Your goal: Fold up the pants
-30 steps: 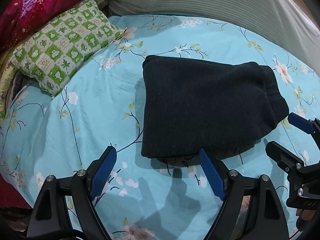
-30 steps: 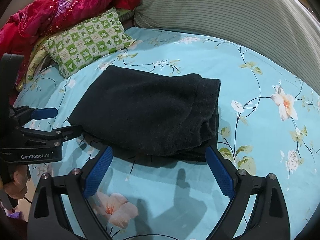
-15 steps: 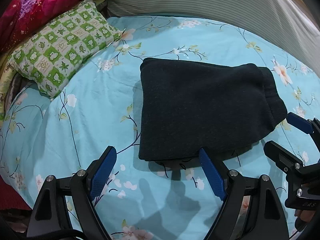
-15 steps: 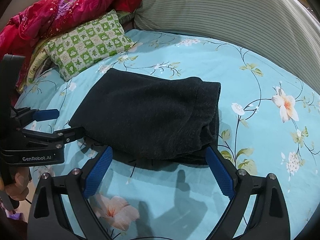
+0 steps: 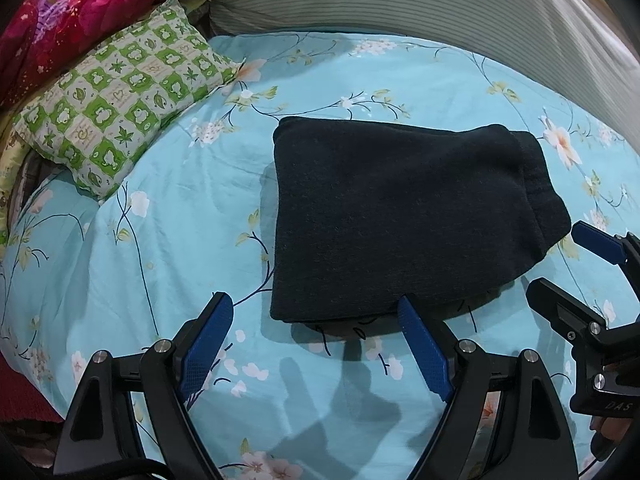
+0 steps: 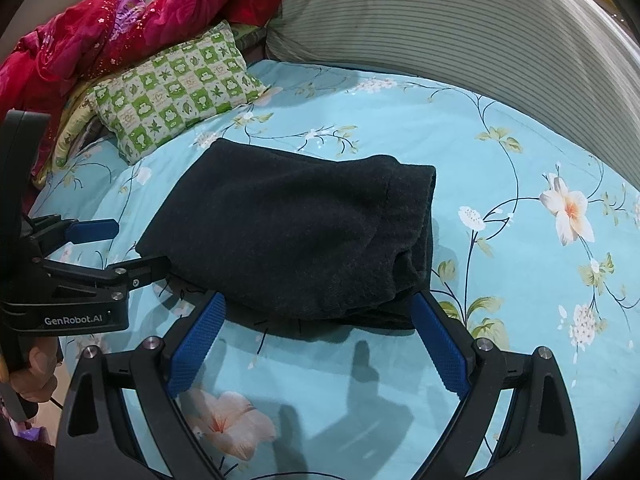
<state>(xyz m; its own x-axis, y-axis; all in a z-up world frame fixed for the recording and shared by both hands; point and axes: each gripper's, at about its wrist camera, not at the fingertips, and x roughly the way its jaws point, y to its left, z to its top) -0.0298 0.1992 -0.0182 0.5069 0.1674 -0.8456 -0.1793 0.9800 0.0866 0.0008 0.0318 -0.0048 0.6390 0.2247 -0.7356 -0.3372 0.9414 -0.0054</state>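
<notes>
The dark navy pants (image 5: 404,216) lie folded into a compact rectangle on the light blue floral bedsheet (image 5: 192,216). They also show in the right wrist view (image 6: 296,232). My left gripper (image 5: 316,324) is open and empty, just short of the near edge of the pants. My right gripper (image 6: 320,324) is open and empty, its fingertips at the near edge of the fold. The left gripper also shows at the left of the right wrist view (image 6: 120,248), open. The right gripper shows at the right edge of the left wrist view (image 5: 560,264), open.
A green and white checked pillow (image 5: 116,108) lies at the back left. A red quilt (image 6: 120,28) is piled behind it. A grey striped bolster (image 6: 460,40) runs along the back and right side.
Both grippers have drawn back slightly from the folded pants and stay open. The pants lie still.
</notes>
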